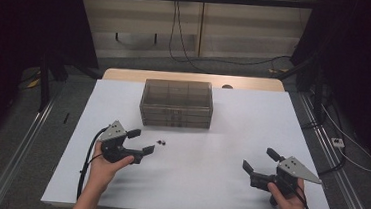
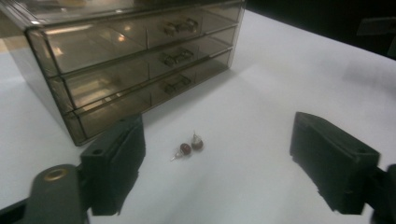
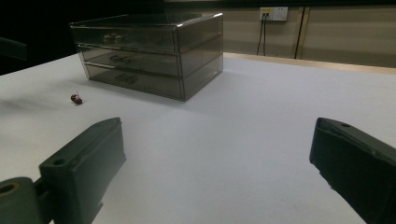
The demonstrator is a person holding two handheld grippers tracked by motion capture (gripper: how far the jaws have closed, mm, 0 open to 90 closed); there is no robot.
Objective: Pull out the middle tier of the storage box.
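While the left gripper (image 1: 143, 142) hovers wide open just beside the two earrings (image 2: 190, 145), they lie on the table (image 1: 218, 177) in front of the drawer box (image 1: 176, 104). Right gripper (image 1: 259, 160) gapes wide too, holding nothing.

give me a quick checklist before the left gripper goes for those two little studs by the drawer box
1. Left gripper open: ok, jaws stand wide with nothing between the pads.
2. Two small studs lined up: ok, in the left gripper view they lie on the table between and just ahead of the jaws.
3. Studs separated enough to take one: not ok, they lie side by side, nearly touching.
4. Clearance from the drawer box: ok, bare white table lies between the studs and its front.
5. Drawers ready to receive: not ok, all three look shut.
6. Right gripper out of the way: ok, open and apart on the right side of the table.
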